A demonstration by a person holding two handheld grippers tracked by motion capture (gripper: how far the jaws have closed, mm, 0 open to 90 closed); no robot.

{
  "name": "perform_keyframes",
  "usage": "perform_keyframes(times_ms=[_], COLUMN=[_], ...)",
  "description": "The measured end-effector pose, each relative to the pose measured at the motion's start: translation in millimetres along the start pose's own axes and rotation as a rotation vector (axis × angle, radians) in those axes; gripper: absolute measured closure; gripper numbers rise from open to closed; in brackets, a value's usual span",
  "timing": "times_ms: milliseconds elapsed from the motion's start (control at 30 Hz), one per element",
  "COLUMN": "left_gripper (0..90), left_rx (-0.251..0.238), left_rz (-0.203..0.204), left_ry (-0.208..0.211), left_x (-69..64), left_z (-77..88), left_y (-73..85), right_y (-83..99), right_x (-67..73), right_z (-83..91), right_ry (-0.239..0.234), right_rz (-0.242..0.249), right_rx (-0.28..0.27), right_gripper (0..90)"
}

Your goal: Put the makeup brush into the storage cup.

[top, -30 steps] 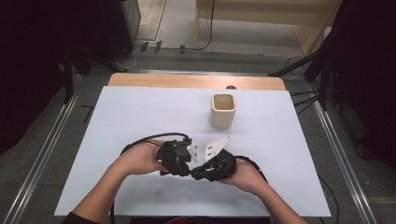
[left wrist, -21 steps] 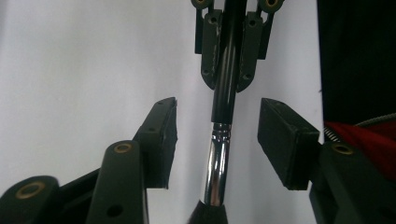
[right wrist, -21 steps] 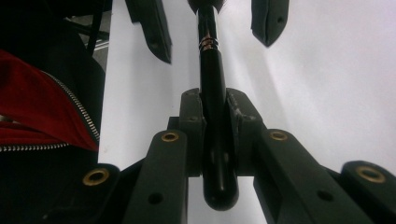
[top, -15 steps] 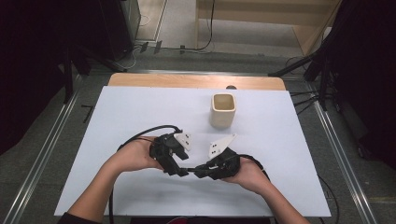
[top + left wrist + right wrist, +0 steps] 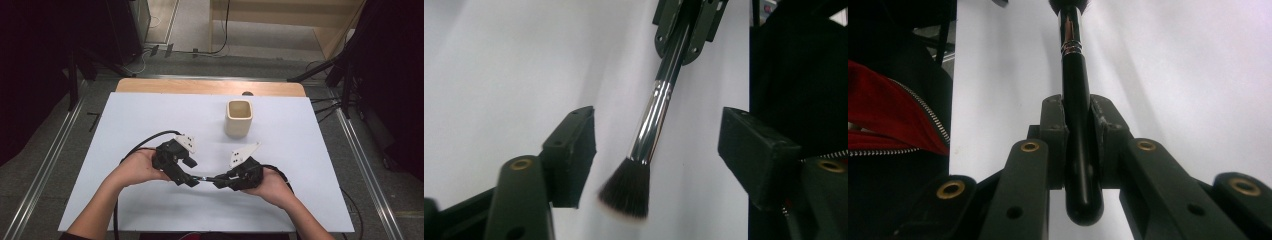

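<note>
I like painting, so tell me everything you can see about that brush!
The brush has a glossy black handle, a shiny silver metal collar and a soft, dark, fluffy tuft. It hangs above the white table, lying roughly level. The right gripper is shut on its handle. Its bristle end sits between the left gripper's jaws, which have just been opening and don't touch it. Nothing else touches it.

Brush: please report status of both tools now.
Right tool shut on brush. Left tool just opened, bristles between its jaws, untouched. Cup apart, nothing in the way.
</note>
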State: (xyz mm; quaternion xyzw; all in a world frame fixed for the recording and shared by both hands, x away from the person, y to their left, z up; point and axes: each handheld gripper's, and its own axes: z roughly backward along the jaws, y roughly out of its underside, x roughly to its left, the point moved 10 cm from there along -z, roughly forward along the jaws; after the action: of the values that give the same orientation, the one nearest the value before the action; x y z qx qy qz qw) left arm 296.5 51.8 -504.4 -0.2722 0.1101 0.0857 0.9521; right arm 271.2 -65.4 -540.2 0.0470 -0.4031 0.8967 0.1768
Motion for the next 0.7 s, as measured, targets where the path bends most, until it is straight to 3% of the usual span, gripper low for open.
perform_keyframes(times_ms=[367,533,700], left_gripper=[24.8,26.2,26.8], left_rx=[-0.064,-0.098,-0.142], left_rz=[0.053,0.079,0.133], left_ry=[-0.012,-0.063,-0.087], left_x=[0.0,3.1,4.4], left_z=[5.1,8.3,10.6], left_y=[8.5,10.6,11.0], right_y=[5.9,9.0,11.7], right_x=[-3.5,-4.3,-6.1], right_z=[13.1,18.7,23.1], right_ry=[0.046,0.070,0.099], right_rz=[-0.059,-0.083,-0.109], right_rx=[-0.019,-0.027,-0.044], right_gripper=[79.9,79.9,79.8])
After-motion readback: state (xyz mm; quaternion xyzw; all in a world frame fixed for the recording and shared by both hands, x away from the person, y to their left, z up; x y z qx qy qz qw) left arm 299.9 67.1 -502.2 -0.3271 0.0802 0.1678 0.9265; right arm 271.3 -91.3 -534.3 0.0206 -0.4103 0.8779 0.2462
